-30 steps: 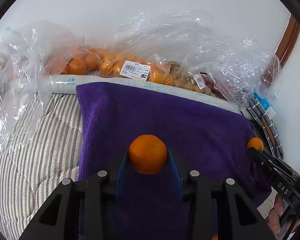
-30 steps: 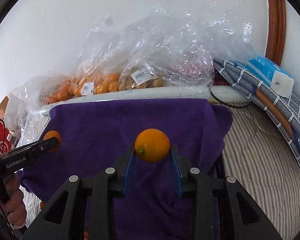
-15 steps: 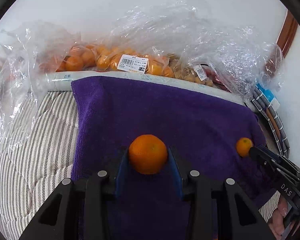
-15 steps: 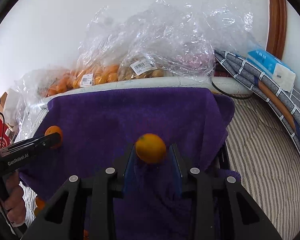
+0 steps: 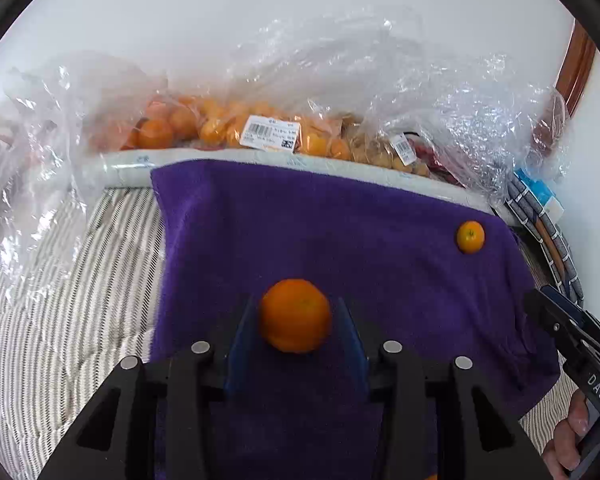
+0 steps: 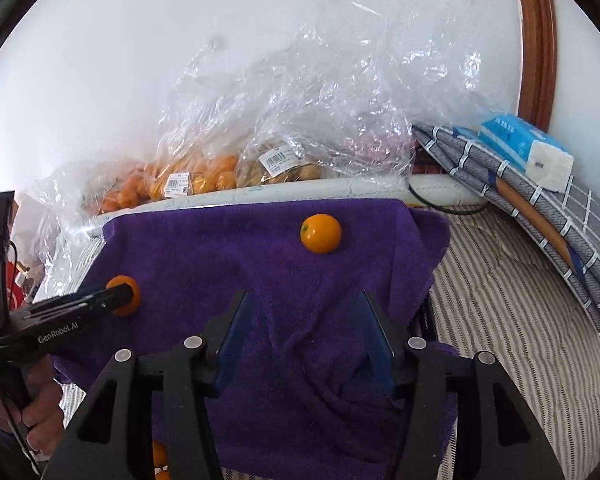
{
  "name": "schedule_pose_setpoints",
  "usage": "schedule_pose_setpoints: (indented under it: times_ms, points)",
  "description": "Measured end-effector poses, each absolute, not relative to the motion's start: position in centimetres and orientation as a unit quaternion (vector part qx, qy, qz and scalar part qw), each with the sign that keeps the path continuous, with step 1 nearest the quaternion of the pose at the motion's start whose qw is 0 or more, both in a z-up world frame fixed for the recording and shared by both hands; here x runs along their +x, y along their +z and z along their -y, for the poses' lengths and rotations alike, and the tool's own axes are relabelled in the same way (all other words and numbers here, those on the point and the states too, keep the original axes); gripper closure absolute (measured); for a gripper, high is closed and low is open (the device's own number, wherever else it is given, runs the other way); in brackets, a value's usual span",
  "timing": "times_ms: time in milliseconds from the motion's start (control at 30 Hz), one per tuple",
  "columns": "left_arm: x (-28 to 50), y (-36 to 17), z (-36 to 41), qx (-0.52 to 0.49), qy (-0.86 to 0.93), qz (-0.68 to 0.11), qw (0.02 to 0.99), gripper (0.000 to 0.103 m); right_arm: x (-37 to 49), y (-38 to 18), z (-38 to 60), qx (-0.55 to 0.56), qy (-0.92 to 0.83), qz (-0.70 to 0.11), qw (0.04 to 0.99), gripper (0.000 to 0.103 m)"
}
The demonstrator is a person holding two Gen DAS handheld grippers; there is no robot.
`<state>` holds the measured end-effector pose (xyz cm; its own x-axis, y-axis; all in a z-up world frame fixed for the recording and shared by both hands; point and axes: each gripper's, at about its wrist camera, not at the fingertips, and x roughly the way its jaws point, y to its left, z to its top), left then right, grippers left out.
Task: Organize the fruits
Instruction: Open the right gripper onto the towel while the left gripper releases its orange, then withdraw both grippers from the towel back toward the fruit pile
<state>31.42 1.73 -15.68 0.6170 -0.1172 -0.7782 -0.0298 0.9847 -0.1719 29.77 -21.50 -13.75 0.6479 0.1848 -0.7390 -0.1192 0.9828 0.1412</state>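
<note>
1. the right gripper [image 6: 304,340] stood with its blue jaws wide apart and nothing between them, having just been opening over the purple towel [image 6: 228,248]
2. the orange [image 6: 321,233] it had carried lay free on the towel, straight ahead of the empty jaws and towards the towel's far edge, well apart from the pads
3. the left gripper [image 5: 296,326] had its jaws narrowly parted, also just opening; a second orange [image 5: 295,315] sat between the blue pads, a sliver of towel showing at each side, so it appeared no longer clamped
4. seen from the right wrist, that second orange rested low on the towel's left side, partly behind the left gripper's tip
5. the freed orange lay far off to the right of the left gripper, nearer the right hand; being round, neither fruit offered a long axis to line up with
6. bags of fruit [image 5: 236,132] in clear plastic sat behind the towel against the wall, well apart from both tools; any next pick seemed to lie forward and beyond the towel
</note>
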Motion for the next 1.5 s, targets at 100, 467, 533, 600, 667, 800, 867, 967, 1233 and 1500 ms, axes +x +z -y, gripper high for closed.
schedule_pose_setpoints:
  times_ms: [100, 467, 533, 600, 667, 800, 867, 967, 1233, 1500]
  points:
    - [30.9, -14.9, -1.8, -0.078, -0.019, -0.425, 0.902, 0.059, 29.1, -13.2, 21.4, 0.038, 0.09, -0.394, 0.914, 0.049]
    - [28.1, -11.6, -1.9, -0.083, -0.015, -0.391, 0.917, 0.059, 26.5, -10.1, 21.4, 0.032, 0.074, -0.379, 0.922, 0.049]
    - [27.2, -11.7, -2.1, -0.094, -0.023, -0.397, 0.913, 0.059, 25.4, -9.7, 21.9, 0.033, 0.077, -0.384, 0.92, 0.049]
    - [26.2, -11.9, -2.3, -0.098, -0.027, -0.401, 0.911, 0.059, 24.4, -9.5, 22.4, 0.035, 0.073, -0.385, 0.92, 0.049]
    - [25.0, -12.2, -2.3, -0.093, -0.031, -0.405, 0.909, 0.059, 23.3, -9.6, 22.9, 0.04, 0.07, -0.394, 0.916, 0.049]
    - [22.4, -12.5, -2.1, -0.066, -0.038, -0.42, 0.904, 0.059, 21.5, -10.3, 23.6, 0.052, 0.066, -0.412, 0.908, 0.049]
    - [21.2, -12.4, -2.1, -0.057, -0.035, -0.418, 0.906, 0.059, 20.5, -10.7, 23.7, 0.053, 0.065, -0.419, 0.904, 0.049]
    - [19.0, -12.4, -2.4, -0.052, -0.026, -0.415, 0.908, 0.057, 19.2, -11.1, 23.5, 0.05, 0.067, -0.42, 0.904, 0.049]
    - [14.9, -14.5, -4.9, -0.073, -0.002, -0.421, 0.904, 0.047, 15.7, -12.7, 21.6, 0.024, 0.088, -0.427, 0.9, 0.049]
    - [14.4, -17.4, -7.1, -0.113, 0.002, -0.435, 0.894, 0.045, 14.8, -13.9, 20.5, 0.008, 0.091, -0.428, 0.899, 0.05]
